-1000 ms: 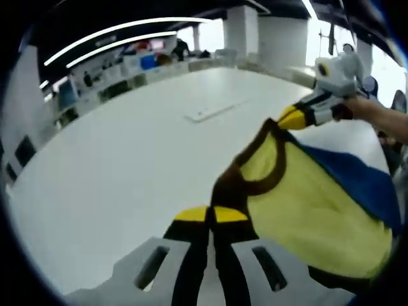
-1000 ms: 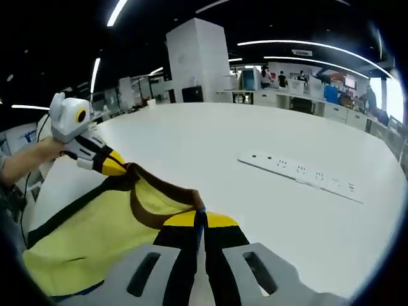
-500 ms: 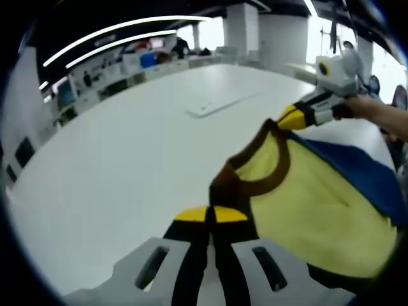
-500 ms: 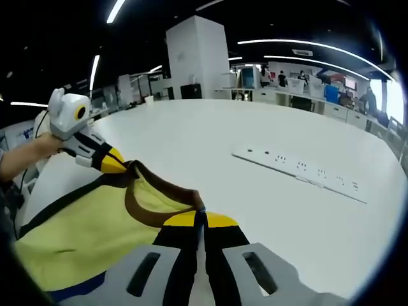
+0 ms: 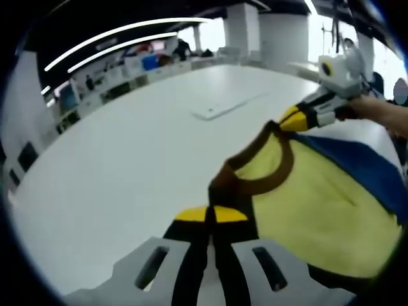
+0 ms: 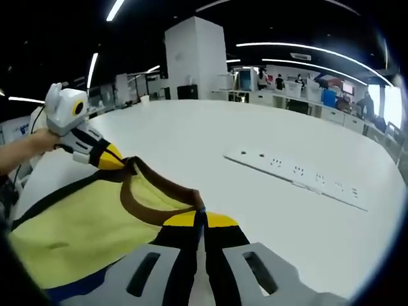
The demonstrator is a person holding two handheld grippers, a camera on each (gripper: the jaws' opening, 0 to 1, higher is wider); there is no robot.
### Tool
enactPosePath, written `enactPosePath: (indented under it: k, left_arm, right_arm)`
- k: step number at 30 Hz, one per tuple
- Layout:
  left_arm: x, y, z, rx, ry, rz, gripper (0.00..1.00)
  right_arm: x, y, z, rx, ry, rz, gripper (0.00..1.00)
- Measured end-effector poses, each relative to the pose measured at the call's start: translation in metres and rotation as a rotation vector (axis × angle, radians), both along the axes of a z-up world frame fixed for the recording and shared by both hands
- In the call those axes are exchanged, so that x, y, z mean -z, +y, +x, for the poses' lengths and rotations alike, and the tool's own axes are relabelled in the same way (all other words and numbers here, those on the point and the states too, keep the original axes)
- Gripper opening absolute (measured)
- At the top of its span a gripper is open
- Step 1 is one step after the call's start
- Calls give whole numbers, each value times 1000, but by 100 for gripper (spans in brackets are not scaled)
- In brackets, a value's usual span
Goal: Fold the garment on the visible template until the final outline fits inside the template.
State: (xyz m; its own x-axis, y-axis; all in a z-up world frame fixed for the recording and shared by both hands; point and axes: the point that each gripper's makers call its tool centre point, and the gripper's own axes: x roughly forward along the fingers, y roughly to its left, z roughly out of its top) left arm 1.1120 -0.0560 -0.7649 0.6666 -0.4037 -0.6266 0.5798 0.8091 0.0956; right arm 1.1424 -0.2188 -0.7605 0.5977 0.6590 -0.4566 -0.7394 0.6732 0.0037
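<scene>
A: In the left gripper view, the left gripper (image 5: pixel 211 214) has its jaws clenched on the brown collar of the garment (image 5: pixel 306 204), the yellow-and-blue cloth hanging off to the right above the white table (image 5: pixel 127 146). The right gripper (image 5: pixel 288 120) pinches the far side of the same collar. Against a second ago, the power strip (image 5: pixel 220 108) sits a little lower and the blue panel shows less, so the camera has shifted slightly; the grip has not.

B: And the right gripper view?

A: Same story mirrored. The right gripper (image 6: pixel 200 218) is closed on the collar, the left gripper (image 6: pixel 109 157) holds the other end, and the garment (image 6: pixel 76 223) stretches between them, lifted. More blue now peeks at the lower edge, and the power strip (image 6: pixel 296 178) has drifted a bit.

B: So what does that mean?

A: I judge the shirt is still being carried and spread taut, not yet laid down. I cannot pick out any template on the table, so folding has hardly begun.
</scene>
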Motion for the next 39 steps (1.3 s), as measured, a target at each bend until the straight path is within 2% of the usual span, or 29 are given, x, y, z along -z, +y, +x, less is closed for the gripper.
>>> enactPosePath:
  k: [2, 3, 22, 26, 30, 34, 39]
  left_arm:
    - [-1, -1, 3, 5, -11, 6, 0]
    - [-1, -1, 3, 5, -19, 5, 0]
    - [-1, -2, 7, -6, -24, 6, 0]
    - [-2, -3, 8, 0, -36, 18, 0]
    - [-4, -4, 9, -11, -49, 26, 5]
    - [-6, -8, 10, -11, -52, 27, 7]
    - [-16, -6, 13, -26, -74, 27, 14]
  right_arm:
    - [-4, 0, 1, -13, -47, -28, 3]
    - [-4, 0, 1, -16, -50, -43, 3]
    - [0, -3, 8, -10, -39, -49, 3]
    - [-1, -4, 8, -16, -56, -61, 4]
    - [-5, -5, 8, -10, -84, -67, 7]
    - [-4, -8, 10, -1, -78, -63, 10]
    - [-8, -14, 9, 12, -83, -64, 19]
